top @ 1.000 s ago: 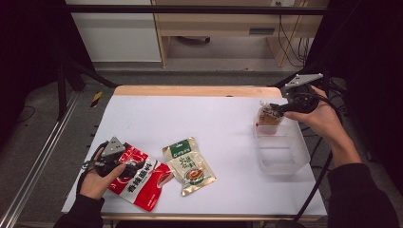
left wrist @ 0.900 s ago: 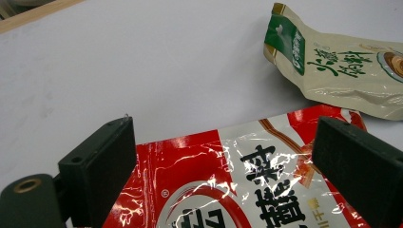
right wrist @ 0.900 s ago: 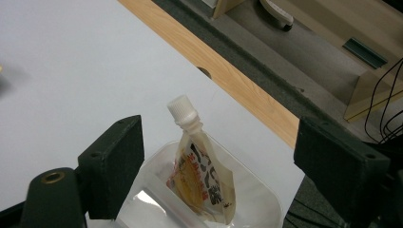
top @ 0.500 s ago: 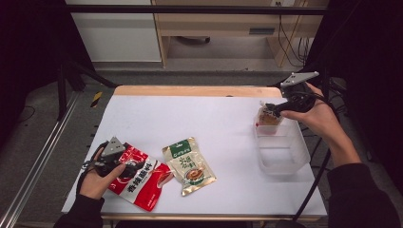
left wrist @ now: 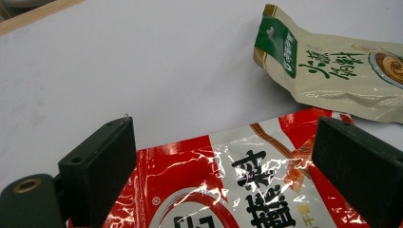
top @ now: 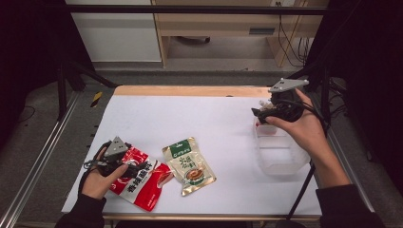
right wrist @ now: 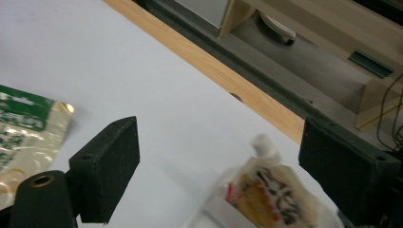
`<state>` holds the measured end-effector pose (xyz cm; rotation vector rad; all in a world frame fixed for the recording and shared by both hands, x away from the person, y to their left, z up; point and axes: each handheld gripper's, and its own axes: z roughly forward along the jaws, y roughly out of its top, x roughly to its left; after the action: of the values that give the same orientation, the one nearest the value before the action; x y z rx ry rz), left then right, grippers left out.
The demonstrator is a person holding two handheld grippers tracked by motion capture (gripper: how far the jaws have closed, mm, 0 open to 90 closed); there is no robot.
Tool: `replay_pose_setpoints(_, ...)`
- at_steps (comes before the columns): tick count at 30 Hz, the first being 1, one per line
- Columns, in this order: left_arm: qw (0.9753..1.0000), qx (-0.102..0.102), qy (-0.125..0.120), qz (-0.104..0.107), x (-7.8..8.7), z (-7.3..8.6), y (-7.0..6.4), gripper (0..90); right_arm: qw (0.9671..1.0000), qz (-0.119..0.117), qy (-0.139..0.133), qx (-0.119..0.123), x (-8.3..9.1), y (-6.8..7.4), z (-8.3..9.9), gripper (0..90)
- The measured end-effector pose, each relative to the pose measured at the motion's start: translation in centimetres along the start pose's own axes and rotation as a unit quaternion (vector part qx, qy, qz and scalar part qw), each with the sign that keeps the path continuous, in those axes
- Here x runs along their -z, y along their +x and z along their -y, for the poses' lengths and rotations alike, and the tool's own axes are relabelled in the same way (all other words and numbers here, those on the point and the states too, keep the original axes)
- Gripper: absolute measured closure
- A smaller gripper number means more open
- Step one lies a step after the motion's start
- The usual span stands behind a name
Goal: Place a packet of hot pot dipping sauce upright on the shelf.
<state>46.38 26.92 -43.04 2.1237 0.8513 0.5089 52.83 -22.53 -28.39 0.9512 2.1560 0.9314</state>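
A red foil pouch (top: 140, 185) lies at the table's near left. My left gripper (top: 138, 167) rests over it, open, and the pouch (left wrist: 247, 180) spreads beneath and between the two jaws. A beige pouch with a green top (top: 189, 165) lies just right of it, flat on the table. At the right, my right gripper (top: 259, 114) hovers open above the far end of a clear plastic container (top: 280, 164). In the right gripper view a spouted pouch with a white cap (right wrist: 273, 192) leans in that end of the container, below the gap between the jaws and untouched.
The white table top ends in a wooden far edge (top: 190, 90). Beyond it are the floor and a wooden shelf unit (top: 228, 23). Black frame posts stand at both sides. A cable (top: 304, 190) trails from the right gripper along the table's right side.
The right hand and its gripper have drifted a little to the left over the container's far end. The left hand and both flat pouches have stayed put.
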Motion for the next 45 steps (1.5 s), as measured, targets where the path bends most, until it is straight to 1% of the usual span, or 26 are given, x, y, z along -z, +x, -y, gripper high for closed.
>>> replay_pose_setpoints(1, 1.0000, -0.001, 0.000, 0.001, 0.0, -0.1, -0.1, 7.7, 1.0000, -0.002, -0.003, 0.000, 0.0, 0.5, 0.0, 14.8)
replay_pose_setpoints(3, 1.0000, -0.003, 0.000, 0.001, 0.0, -0.3, -0.2, 7.7, 0.9999, -0.014, -0.008, 0.003, -0.2, 2.2, 0.1, 16.1)
replay_pose_setpoints(4, 1.0000, -0.004, 0.000, 0.002, 0.0, -0.4, -0.3, 7.7, 0.9998, -0.019, -0.007, 0.004, -0.3, 2.7, 0.1, 16.5)
replay_pose_setpoints(5, 1.0000, -0.004, 0.000, 0.003, 0.0, -0.4, -0.4, 7.6, 0.9997, -0.024, -0.007, 0.006, -0.6, 3.7, 0.3, 16.9)
replay_pose_setpoints(7, 1.0000, -0.006, 0.000, 0.004, -0.1, -0.6, -0.5, 7.4, 0.9995, -0.030, 0.000, 0.009, -1.1, 5.0, 0.6, 17.3)
replay_pose_setpoints(8, 1.0000, -0.006, 0.000, 0.005, -0.1, -0.6, -0.6, 7.4, 0.9993, -0.036, -0.001, 0.007, -1.5, 5.8, 0.8, 17.5)
replay_pose_setpoints(9, 0.9999, -0.008, 0.001, 0.006, -0.1, -0.7, -0.7, 7.4, 0.9991, -0.042, 0.001, 0.007, -1.7, 6.3, 1.0, 17.5)
replay_pose_setpoints(13, 0.9999, -0.011, 0.001, 0.009, -0.2, -0.9, -0.9, 7.4, 0.9980, -0.062, 0.005, 0.000, -3.0, 8.9, 1.8, 17.7)
replay_pose_setpoints(14, 0.9999, -0.011, 0.000, 0.011, -0.2, -1.0, -0.9, 7.4, 0.9978, -0.066, 0.004, 0.000, -3.3, 9.2, 2.0, 17.8)
replay_pose_setpoints(15, 0.9999, -0.011, 0.000, 0.011, -0.3, -1.1, -1.0, 7.4, 0.9975, -0.070, 0.004, -0.004, -3.5, 9.6, 2.2, 17.8)
replay_pose_setpoints(16, 0.9999, -0.012, -0.001, 0.011, -0.4, -1.2, -1.1, 7.4, 0.9968, -0.078, 0.001, -0.015, -3.9, 10.2, 2.5, 17.8)
replay_pose_setpoints(18, 0.9998, -0.017, 0.002, 0.011, -0.5, -1.6, -1.4, 7.5, 0.9964, -0.082, -0.002, -0.020, -4.5, 11.3, 3.2, 17.4)
replay_pose_setpoints(21, 0.9996, -0.024, 0.003, 0.013, -0.7, -2.2, -1.6, 7.7, 0.9970, -0.074, 0.000, -0.023, -5.4, 12.8, 4.1, 17.7)
replay_pose_setpoints(24, 0.9995, -0.029, 0.001, 0.014, -1.2, -3.0, -1.8, 8.2, 0.9973, -0.070, -0.002, -0.023, -6.0, 13.9, 4.7, 19.3)
replay_pose_setpoints(28, 0.9987, -0.045, 0.012, 0.022, -2.2, -4.1, -2.1, 9.3, 0.9974, -0.065, -0.009, -0.027, -6.9, 15.4, 5.5, 22.0)
replay_pose_setpoints(29, 0.9985, -0.046, 0.016, 0.023, -2.4, -4.3, -2.1, 10.3, 0.9977, -0.063, -0.010, -0.023, -7.2, 15.8, 5.8, 23.9)
replay_pose_setpoints(30, 0.9981, -0.052, 0.020, 0.024, -2.8, -4.6, -2.2, 10.3, 0.9977, -0.063, -0.010, -0.023, -7.2, 15.8, 5.8, 23.9)
replay_pose_setpoints(32, 0.9974, -0.055, 0.030, 0.035, -3.7, -5.0, -2.3, 13.1, 0.9980, -0.060, -0.016, -0.012, -7.5, 16.5, 6.4, 26.8)
replay_pose_setpoints(34, 0.9970, -0.056, 0.036, 0.039, -4.3, -5.2, -2.4, 13.4, 0.9982, -0.055, -0.020, -0.014, -7.5, 16.7, 6.6, 27.8)
replay_pose_setpoints(35, 0.9965, -0.057, 0.039, 0.046, -4.8, -5.2, -2.4, 14.2, 0.9983, -0.052, -0.025, -0.011, -7.6, 16.9, 6.9, 28.6)
replay_pose_setpoints(36, 0.9963, -0.057, 0.042, 0.049, -5.2, -5.1, -2.5, 15.4, 0.9983, -0.052, -0.024, -0.011, -7.7, 17.1, 7.4, 28.9)
replay_pose_setpoints(37, 0.9954, -0.063, 0.054, 0.048, -5.6, -5.0, -2.6, 16.8, 0.9983, -0.053, -0.020, -0.011, -7.7, 17.2, 7.7, 29.0)
replay_pose_setpoints(39, 0.9951, -0.062, 0.058, 0.051, -6.1, -4.8, -2.7, 17.1, 0.9985, -0.052, -0.011, -0.012, -8.1, 17.4, 8.4, 29.7)
replay_pose_setpoints(40, 0.9950, -0.061, 0.060, 0.052, -6.3, -4.8, -2.7, 17.1, 0.9985, -0.052, -0.011, -0.012, -8.1, 17.4, 8.4, 29.7)
replay_pose_setpoints(42, 0.9941, -0.063, 0.070, 0.053, -6.8, -4.6, -2.9, 17.5, 0.9987, -0.049, -0.007, -0.007, -8.2, 17.5, 8.5, 29.7)
replay_pose_setpoints(45, 0.9939, -0.058, 0.075, 0.056, -7.2, -4.4, -3.1, 18.3, 0.9987, -0.049, -0.007, -0.007, -8.3, 17.5, 8.6, 29.7)
